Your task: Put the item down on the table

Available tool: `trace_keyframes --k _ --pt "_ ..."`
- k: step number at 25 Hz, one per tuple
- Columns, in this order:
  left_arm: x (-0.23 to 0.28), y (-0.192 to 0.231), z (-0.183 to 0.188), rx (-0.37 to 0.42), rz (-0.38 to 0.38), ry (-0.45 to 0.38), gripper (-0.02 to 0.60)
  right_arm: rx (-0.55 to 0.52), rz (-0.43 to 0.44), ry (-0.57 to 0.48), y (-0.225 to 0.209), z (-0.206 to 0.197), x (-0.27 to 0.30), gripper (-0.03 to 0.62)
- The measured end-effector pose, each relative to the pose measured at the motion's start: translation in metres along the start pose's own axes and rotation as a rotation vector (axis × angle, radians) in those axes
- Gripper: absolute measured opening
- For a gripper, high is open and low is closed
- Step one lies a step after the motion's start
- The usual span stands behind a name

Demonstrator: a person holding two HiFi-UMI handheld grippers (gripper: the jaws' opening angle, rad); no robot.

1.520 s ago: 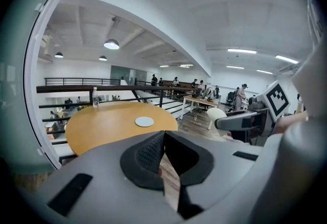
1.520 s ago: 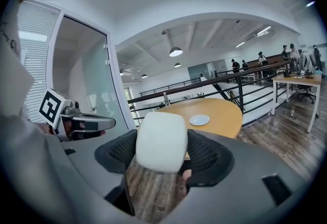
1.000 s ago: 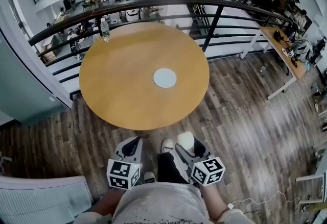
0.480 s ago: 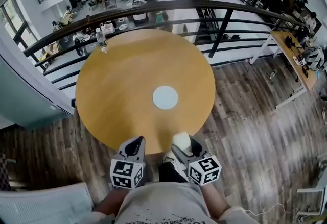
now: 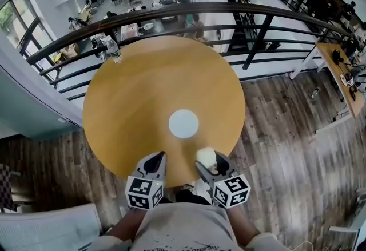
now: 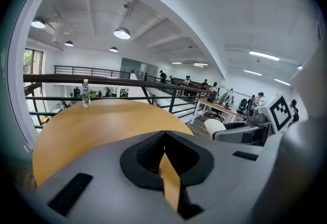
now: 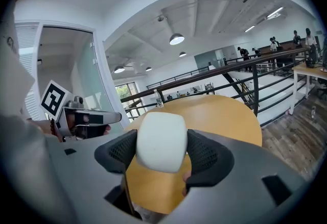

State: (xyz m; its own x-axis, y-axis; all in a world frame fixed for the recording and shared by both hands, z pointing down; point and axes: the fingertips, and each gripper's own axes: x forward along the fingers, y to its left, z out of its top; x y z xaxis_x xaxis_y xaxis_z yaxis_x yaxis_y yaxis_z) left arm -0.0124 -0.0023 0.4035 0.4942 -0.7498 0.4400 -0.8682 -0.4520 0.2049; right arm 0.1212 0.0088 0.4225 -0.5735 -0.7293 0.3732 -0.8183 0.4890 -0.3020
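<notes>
A rounded white item (image 7: 160, 141) sits clamped between the black pads of my right gripper (image 5: 209, 159), which is shut on it. In the head view the white item (image 5: 206, 156) hangs over the near edge of the round wooden table (image 5: 148, 95). My left gripper (image 5: 155, 163) is beside it at the same table edge, shut with nothing between its pads (image 6: 148, 152). In the left gripper view the white item (image 6: 214, 126) shows at the right.
A white round disc (image 5: 183, 124) lies on the table just beyond both grippers. A water bottle (image 5: 112, 48) stands at the table's far left edge. A dark railing (image 5: 189, 12) curves behind the table. Wooden floor (image 5: 286, 147) lies to the right.
Both grippers have come forward from over the floor to the near edge of the table. The right one still holds the white item.
</notes>
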Motion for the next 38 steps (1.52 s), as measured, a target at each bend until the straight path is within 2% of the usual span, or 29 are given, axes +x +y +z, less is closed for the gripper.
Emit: trace_keyframes --k 3,9,20,31,38 --pt "0.011 0.003 -0.007 -0.014 0.018 0.002 0.023 0.0 0.005 0.002 -0.016 -0.003 0.008 0.316" --pt "0.015 0.012 -0.005 0.01 0.03 0.01 0.023 -0.018 0.004 0.038 -0.015 -0.005 0.02 0.316" --pt "0.038 0.039 0.006 0.054 -0.05 0.048 0.023 0.005 -0.098 0.055 -0.016 0.003 0.041 0.316" --pt "0.075 0.059 0.002 0.053 -0.094 0.072 0.023 -0.023 -0.125 0.077 -0.032 0.008 0.086 0.316" --pt "0.101 0.07 -0.002 0.048 -0.101 0.074 0.023 -0.087 -0.118 0.114 -0.046 0.008 0.11 0.316"
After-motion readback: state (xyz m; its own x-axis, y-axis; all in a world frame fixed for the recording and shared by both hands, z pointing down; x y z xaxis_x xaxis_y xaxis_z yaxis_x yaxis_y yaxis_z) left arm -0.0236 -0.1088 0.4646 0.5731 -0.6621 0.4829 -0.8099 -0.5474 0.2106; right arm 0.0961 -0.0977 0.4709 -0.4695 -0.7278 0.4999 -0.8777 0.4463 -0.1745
